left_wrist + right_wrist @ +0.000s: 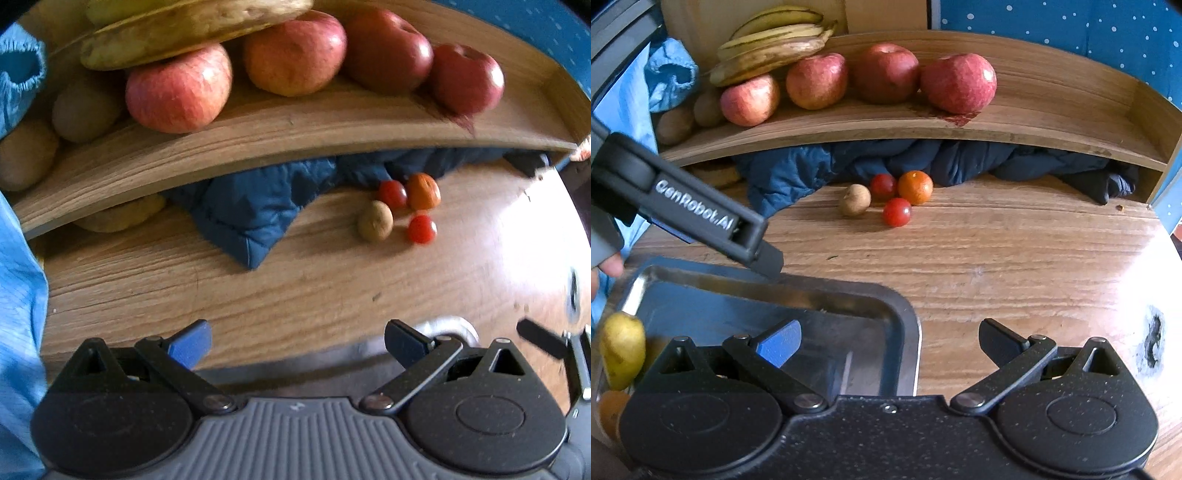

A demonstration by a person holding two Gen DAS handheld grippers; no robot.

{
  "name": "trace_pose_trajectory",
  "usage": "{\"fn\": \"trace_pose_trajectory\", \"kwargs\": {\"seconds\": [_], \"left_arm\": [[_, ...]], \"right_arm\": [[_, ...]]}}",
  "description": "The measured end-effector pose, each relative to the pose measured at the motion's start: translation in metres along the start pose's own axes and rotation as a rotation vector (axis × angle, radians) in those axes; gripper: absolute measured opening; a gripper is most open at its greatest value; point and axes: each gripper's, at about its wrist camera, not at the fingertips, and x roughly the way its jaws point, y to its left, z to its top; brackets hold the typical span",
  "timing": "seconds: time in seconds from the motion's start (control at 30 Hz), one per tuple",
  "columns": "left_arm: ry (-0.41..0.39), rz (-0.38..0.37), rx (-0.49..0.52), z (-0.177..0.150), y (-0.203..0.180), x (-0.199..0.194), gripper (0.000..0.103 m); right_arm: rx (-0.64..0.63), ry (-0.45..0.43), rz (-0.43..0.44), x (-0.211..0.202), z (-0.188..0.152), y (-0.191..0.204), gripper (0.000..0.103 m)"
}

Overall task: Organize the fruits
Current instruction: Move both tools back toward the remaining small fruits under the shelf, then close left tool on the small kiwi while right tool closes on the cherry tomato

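Both your grippers, left (297, 343) and right (890, 341), gape empty over the tray (905, 314), which holds a pear (622, 350). Beyond, tomatoes (897, 212) and an orange (915, 187) sit on the table (1015, 251); apples (958, 83) line the shelf (1052, 122).

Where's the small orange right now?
The small orange sits on the wooden tabletop just in front of the blue quilted cloth under the shelf, at the right of the loose cluster, touching a cherry tomato.
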Motion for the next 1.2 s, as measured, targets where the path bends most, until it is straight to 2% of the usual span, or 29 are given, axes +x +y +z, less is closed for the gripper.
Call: {"fn": "trace_pose_trajectory", "kwargs": {"seconds": [0.13, 0.4, 0.67, 0.77, 1.2], "left_arm": [[-0.014, -0.011, -0.042, 0.009, 0.0, 0.008, 0.102], [-0.034, -0.023, -0.065, 0.024, -0.006, 0.018, 0.102], [-0.051, -0.049, -0.063, 0.037, -0.011, 0.021, 0.101], [-0.058, -0.063, -0.06, 0.041, -0.013, 0.021, 0.099], [-0.066, -0.099, -0.068, 0.052, -0.022, 0.029, 0.081]], "right_arm": [[-0.006, -0.005, -0.025, 0.008, 0.004, 0.001, 0.102], [-0.04, -0.03, -0.085, 0.023, 0.016, 0.009, 0.102], [-0.067, -0.059, -0.084, 0.036, 0.028, 0.006, 0.095], [-0.08, -0.066, -0.077, 0.039, 0.031, 0.007, 0.088], [-0.135, -0.076, -0.063, 0.053, 0.044, 0.011, 0.077]]}}
